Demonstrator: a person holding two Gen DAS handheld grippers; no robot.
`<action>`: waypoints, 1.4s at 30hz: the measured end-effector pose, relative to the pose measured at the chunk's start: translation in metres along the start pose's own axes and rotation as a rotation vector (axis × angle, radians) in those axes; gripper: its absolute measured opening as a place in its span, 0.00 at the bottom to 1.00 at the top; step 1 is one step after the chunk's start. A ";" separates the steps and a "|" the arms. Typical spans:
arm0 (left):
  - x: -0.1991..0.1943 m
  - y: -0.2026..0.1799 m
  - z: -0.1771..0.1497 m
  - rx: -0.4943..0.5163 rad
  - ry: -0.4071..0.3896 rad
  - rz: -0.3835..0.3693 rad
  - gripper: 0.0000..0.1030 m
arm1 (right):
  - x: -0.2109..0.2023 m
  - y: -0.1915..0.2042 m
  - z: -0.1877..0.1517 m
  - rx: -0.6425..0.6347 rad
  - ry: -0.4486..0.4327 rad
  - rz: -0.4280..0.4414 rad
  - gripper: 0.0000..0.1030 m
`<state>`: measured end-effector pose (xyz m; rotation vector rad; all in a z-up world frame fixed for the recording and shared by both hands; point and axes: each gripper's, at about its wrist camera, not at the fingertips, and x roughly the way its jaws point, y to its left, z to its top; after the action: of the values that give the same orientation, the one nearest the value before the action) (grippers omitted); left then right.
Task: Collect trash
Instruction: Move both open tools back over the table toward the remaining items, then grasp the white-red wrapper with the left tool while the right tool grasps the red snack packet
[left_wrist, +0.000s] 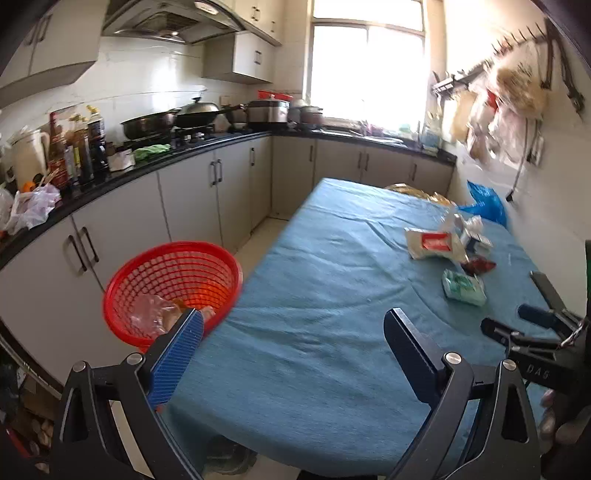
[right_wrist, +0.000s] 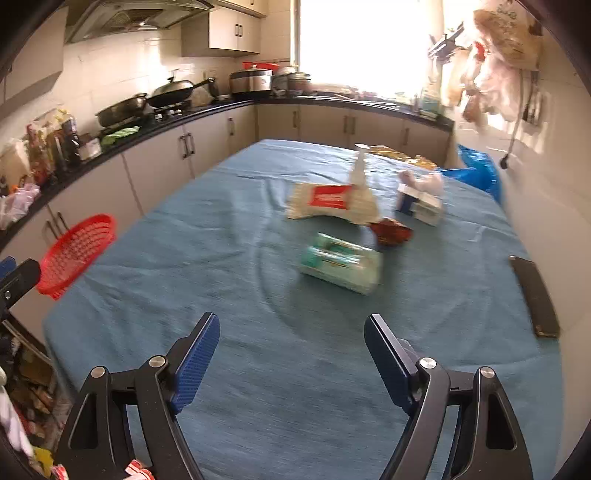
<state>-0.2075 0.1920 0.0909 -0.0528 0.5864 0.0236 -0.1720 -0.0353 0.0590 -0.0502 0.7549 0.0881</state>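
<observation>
A red mesh basket (left_wrist: 173, 288) stands at the left edge of the blue-covered table (left_wrist: 314, 295), with clear plastic wrapping inside; it also shows in the right wrist view (right_wrist: 75, 253). Trash lies on the table's far right: a green tissue pack (right_wrist: 341, 264), a white packet with a red label (right_wrist: 328, 203), a dark red wrapper (right_wrist: 391, 230), a blue-and-white box (right_wrist: 419, 205). My left gripper (left_wrist: 293, 317) is open and empty, its left finger beside the basket. My right gripper (right_wrist: 291, 325) is open and empty, short of the green pack.
A dark phone (right_wrist: 533, 297) lies at the table's right edge. A blue plastic bag (right_wrist: 476, 170) and a gold wrapper (right_wrist: 399, 155) sit at the far corner. A kitchen counter (left_wrist: 147, 166) with pans and bottles runs along the left. Bags hang on the right wall.
</observation>
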 end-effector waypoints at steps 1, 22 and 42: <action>0.001 -0.006 -0.001 0.011 0.007 -0.005 0.95 | -0.001 -0.004 -0.002 0.000 0.001 -0.015 0.83; 0.076 -0.089 0.027 0.126 0.151 -0.161 0.95 | 0.038 -0.136 -0.002 0.227 0.114 -0.017 0.83; 0.244 -0.178 0.132 0.184 0.224 -0.371 0.95 | 0.130 -0.136 0.067 0.336 0.107 0.131 0.84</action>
<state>0.0751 0.0237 0.0735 0.0155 0.7923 -0.4001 -0.0186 -0.1575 0.0199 0.3162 0.8711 0.0823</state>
